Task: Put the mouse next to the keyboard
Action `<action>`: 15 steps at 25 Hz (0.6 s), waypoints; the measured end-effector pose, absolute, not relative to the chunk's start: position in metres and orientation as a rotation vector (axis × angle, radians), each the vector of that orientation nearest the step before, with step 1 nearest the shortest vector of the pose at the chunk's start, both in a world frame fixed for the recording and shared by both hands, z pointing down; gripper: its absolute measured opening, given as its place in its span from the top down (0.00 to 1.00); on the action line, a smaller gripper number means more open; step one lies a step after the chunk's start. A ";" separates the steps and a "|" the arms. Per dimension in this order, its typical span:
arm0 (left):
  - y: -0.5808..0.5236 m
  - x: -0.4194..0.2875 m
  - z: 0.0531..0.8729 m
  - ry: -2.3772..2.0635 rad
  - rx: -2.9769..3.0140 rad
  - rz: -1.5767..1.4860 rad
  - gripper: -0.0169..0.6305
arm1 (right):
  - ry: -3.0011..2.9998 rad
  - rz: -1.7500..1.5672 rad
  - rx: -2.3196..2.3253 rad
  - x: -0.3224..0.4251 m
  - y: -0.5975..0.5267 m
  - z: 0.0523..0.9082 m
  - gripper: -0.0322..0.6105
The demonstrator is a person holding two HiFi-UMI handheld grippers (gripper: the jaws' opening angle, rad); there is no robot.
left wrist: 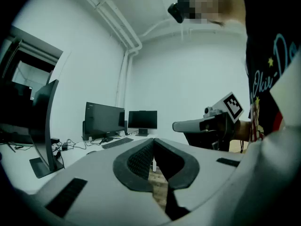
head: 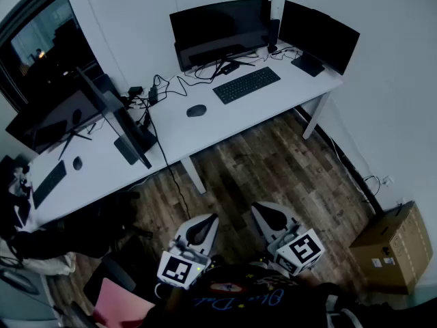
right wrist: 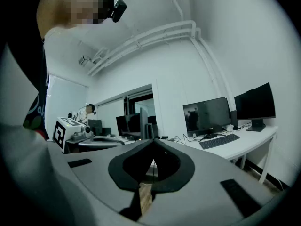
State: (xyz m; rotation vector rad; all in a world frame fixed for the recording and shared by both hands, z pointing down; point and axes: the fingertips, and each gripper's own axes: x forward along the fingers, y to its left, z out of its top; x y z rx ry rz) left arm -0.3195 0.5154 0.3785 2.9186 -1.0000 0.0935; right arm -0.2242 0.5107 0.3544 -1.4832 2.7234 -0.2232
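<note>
Mouse (head: 196, 111) sits on desk (head: 205, 134), at 8 o'clock from keyboard (head: 246, 85). Probably light, rigid, slick-shelled (pinch across its flanks). Left gripper (head: 203, 228) and right gripper (head: 272, 216): jaws pressed together, empty, well apart from it.

Bench (head: 287, 100) along the wall. 2 screens at its back: monitor (head: 220, 26) on the left, second monitor (head: 318, 36) on the right. Keyboard (head: 246, 85) in front of monitor. Mouse (head: 196, 111) left of keyboard, apart from it. Cables (head: 160, 87) behind mouse. Box (head: 396, 248) on floor (head: 273, 169), far right. Left claw (head: 203, 231) and right claw (head: 273, 217) side by side over floor, well apart from bench.
</note>
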 end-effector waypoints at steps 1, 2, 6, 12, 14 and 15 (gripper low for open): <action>0.516 -0.320 0.378 -1.001 2.922 0.096 0.97 | 2.725 -0.221 -1.481 -0.224 0.512 0.355 0.95; 0.517 -0.320 0.378 -1.002 2.923 0.098 0.97 | 2.727 -0.220 -1.480 -0.224 0.513 0.356 0.95; 0.519 -0.316 0.378 -1.007 2.919 0.097 0.97 | 2.720 -0.224 -1.479 -0.218 0.514 0.356 0.95; 0.520 -0.306 0.380 -1.020 2.913 0.116 0.97 | 2.699 -0.231 -1.488 -0.203 0.512 0.358 0.95; 0.520 -0.303 0.382 -1.031 2.902 0.128 0.97 | 2.707 -0.215 -1.488 -0.196 0.511 0.361 0.95; 0.520 -0.301 0.382 -1.037 2.898 0.129 0.97 | 2.712 -0.212 -1.483 -0.194 0.511 0.362 0.95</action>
